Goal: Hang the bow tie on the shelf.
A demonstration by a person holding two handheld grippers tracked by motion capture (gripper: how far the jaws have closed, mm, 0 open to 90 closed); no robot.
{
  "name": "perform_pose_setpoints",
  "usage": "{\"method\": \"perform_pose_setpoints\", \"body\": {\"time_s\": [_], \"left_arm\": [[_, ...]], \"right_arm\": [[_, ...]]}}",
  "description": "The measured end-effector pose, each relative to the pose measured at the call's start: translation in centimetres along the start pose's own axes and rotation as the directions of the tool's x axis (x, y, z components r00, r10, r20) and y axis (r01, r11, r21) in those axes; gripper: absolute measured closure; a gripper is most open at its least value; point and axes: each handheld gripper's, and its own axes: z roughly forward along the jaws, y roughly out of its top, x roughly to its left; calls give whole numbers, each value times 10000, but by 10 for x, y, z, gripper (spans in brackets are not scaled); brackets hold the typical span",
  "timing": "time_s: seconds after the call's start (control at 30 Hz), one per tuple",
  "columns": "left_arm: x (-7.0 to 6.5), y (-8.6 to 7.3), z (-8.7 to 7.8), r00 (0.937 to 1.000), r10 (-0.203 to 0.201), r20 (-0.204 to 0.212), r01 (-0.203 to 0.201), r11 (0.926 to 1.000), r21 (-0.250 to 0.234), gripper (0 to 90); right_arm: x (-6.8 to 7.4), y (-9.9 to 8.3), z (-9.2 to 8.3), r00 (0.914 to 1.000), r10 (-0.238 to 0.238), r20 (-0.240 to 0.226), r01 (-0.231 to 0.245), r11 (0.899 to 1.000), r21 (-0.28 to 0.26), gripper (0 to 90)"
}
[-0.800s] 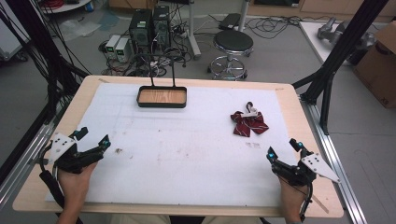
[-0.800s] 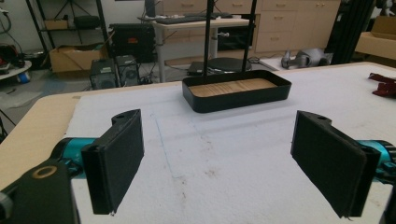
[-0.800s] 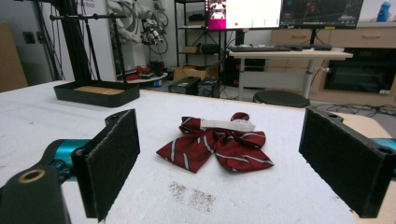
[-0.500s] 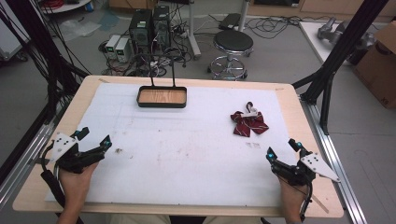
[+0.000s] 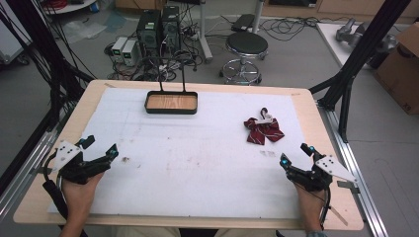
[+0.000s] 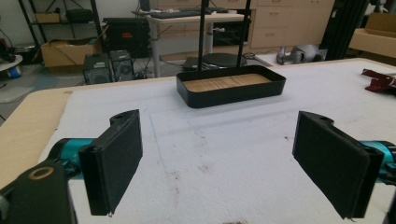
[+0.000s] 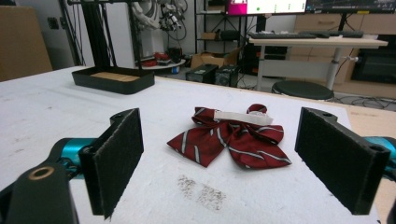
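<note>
A dark red striped bow tie (image 5: pixel 263 130) with a white strap lies on the white mat at the right; the right gripper view has it (image 7: pixel 229 136) straight ahead, a short way beyond the jaws. A black tray (image 5: pixel 171 103) with a wooden floor stands at the far middle of the mat, also seen ahead in the left gripper view (image 6: pixel 230 86). My left gripper (image 5: pixel 102 144) rests open at the near left, nothing between its jaws (image 6: pixel 219 168). My right gripper (image 5: pixel 295 153) is open at the near right, below the bow tie (image 7: pixel 222 165).
The white mat (image 5: pixel 197 163) covers a wooden table (image 5: pixel 34 197) with metal rails along both sides. Brown stains mark the mat's middle. A stool (image 5: pixel 246 47), computers and cables stand on the floor beyond the far edge. A cardboard box (image 5: pixel 400 69) is at the right.
</note>
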Motion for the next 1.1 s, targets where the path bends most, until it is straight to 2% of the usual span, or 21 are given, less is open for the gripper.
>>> {"method": "perform_pose_setpoints", "body": {"time_s": [0.07, 0.1, 0.17, 0.2, 0.23, 0.3, 0.4, 0.43, 0.5, 0.57, 0.63, 0.67, 0.8, 0.9, 0.93, 1.03, 1.1], "left_arm": [[-1, 0, 1, 10000, 23, 65, -23, 10000, -13, 164], [-1, 0, 1, 10000, 31, 88, -31, 10000, 6, 164], [-1, 0, 1, 10000, 41, 88, -41, 10000, 23, 164], [-1, 0, 1, 9999, 17, 104, -18, 10000, 17, 164], [-1, -1, 2, 9999, -7, 102, 6, 10000, 23, 164], [-1, -1, 2, 9999, 6, 125, -6, 10000, 20, 164], [-1, 0, 3, 9999, 35, 170, -36, 10000, 63, 164], [-2, 0, 3, 9998, 15, 178, -15, 10000, 41, 164], [-2, -1, 4, 9998, 52, 210, -54, 9999, 96, 164], [-3, -1, 4, 9997, 44, 226, -45, 10000, 71, 164], [-3, -1, 5, 9996, 77, 262, -80, 9999, 104, 164], [-3, -1, 5, 9996, 65, 271, -67, 9999, 100, 164], [-3, -2, 6, 9996, 69, 286, -73, 9999, 146, 164], [-3, -2, 6, 9997, 60, 246, -63, 9999, 113, 164], [-3, -2, 6, 9996, 57, 259, -60, 9999, 105, 164], [-3, -2, 6, 9996, 49, 288, -51, 10000, 74, 164], [-3, -2, 6, 9995, 67, 319, -70, 9999, 107, 164]], "right_arm": [[-3, 1, 2, 9999, 110, -65, -109, 9999, 90, 143], [-6, 2, 4, 9998, 155, -98, -154, 9998, 132, 143], [-15, 7, 11, 9980, 550, -304, -541, 9981, 297, 143], [-15, 7, 11, 9980, 550, -304, -541, 9981, 297, 143], [-21, 12, 17, 9971, 630, -428, -612, 9972, 421, 143], [-23, 15, 20, 9967, 649, -486, -623, 9967, 519, 143], [-32, 27, 35, 9968, 464, -654, -421, 9969, 667, 148], [-32, 27, 35, 9968, 464, -654, -421, 9969, 667, 148], [-38, 33, 49, 9947, 547, -871, -479, 9958, 782, 152], [-40, 35, 54, 9940, 522, -966, -440, 9954, 854, 152], [-45, 39, 67, 9910, 609, -1191, -486, 9934, 1038, 154], [-45, 39, 67, 9910, 609, -1191, -486, 9934, 1038, 154], [-51, 48, 92, 9802, 986, -1717, -718, 9852, 1559, 154], [-51, 56, 108, 9781, 840, -1906, -473, 9808, 1892, 154], [-51, 59, 113, 9797, 604, -1910, -256, 9834, 1798, 156], [-51, 62, 123, 9799, 550, -1916, -169, 9806, 1952, 156], [-51, 59, 137, 9853, 183, -1700, 162, 9797, 1997, 167]]}}
